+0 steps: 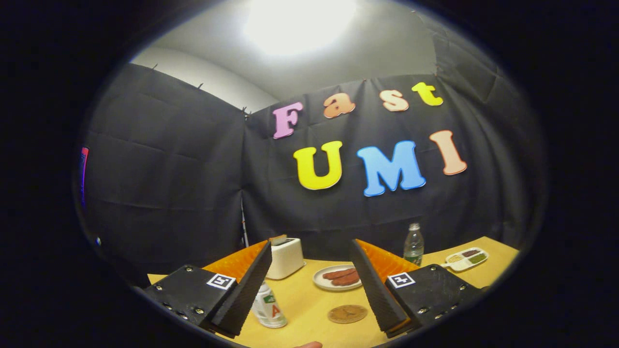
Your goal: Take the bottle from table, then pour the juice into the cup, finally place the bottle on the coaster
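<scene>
My gripper (pixel 311 246) stands open above the yellow table (pixel 304 302), with nothing between its fingers. A clear plastic bottle (pixel 414 244) with a green label stands upright at the table's far edge, beyond the right finger and to its right. A small white container (pixel 269 307) with a green and red label, likely the cup, stands close beside the left finger, on its inner side. The round brown coaster (pixel 347 313) lies flat between the fingers, nearer the right one, and nothing is on it.
A white toaster (pixel 286 257) stands at the far edge just ahead of the left fingertip. A white plate (pixel 338 279) of sausages lies between the toaster and the coaster. A white divided tray (pixel 467 258) with sauces lies at the far right, past the bottle.
</scene>
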Demonstrator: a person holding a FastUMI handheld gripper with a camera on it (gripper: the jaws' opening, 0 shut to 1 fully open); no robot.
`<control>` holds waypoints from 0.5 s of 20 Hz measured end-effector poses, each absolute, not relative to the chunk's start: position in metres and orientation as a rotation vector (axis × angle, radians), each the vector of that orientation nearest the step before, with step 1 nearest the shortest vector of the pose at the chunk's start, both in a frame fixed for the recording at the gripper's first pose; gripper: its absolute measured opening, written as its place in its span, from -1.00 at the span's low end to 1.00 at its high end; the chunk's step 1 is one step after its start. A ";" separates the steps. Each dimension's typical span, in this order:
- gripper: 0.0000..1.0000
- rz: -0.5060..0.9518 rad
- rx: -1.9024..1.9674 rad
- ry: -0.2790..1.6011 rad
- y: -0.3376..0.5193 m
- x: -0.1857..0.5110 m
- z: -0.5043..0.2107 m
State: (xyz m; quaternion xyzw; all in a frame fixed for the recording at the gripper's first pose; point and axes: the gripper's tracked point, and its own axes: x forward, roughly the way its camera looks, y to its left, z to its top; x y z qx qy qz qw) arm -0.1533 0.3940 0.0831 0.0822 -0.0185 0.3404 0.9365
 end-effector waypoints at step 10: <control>0.98 0.785 0.045 0.106 0.484 -0.166 0.004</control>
